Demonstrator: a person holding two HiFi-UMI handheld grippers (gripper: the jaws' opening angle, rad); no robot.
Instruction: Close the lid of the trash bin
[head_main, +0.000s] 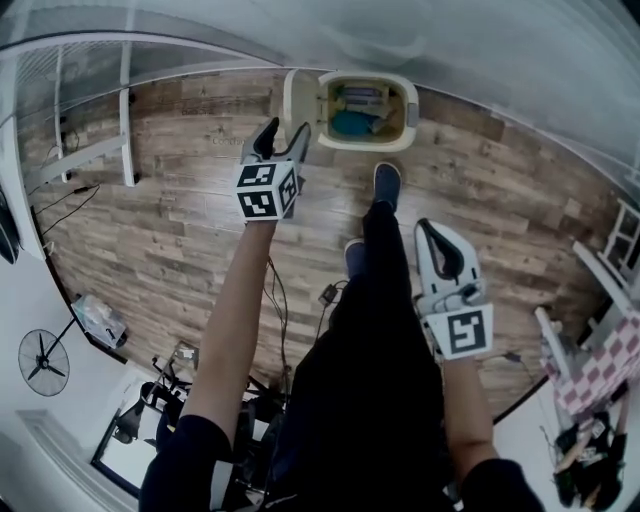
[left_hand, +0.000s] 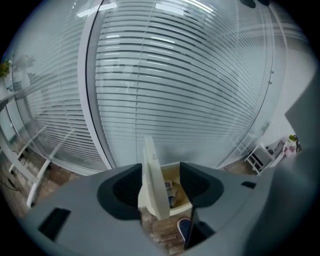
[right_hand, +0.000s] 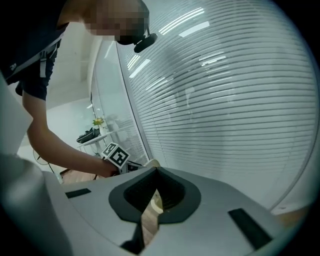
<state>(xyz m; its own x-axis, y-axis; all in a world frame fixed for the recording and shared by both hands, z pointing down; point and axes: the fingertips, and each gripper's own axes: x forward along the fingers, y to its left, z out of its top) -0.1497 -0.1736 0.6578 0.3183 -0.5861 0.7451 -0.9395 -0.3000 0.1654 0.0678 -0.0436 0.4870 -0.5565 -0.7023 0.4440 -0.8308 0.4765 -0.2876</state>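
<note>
Trash bin (head_main: 411, 108) on wood floor (head_main: 180, 230) by blinds, open. Lid (head_main: 298, 104) upright on bin's side nearest L gripper (head_main: 286, 131). Inside bin: teal item (head_main: 352, 124), printed packet (head_main: 363, 97). L gripper jaws wide apart, lid edge between them; contact unclear. R gripper (head_main: 428, 226) jaws together, holds nothing, well apart from bin.

An office-like room: blinded glass wall (left_hand: 200, 75), wood floor (head_main: 180, 230), standing fan (head_main: 44, 362)
</note>
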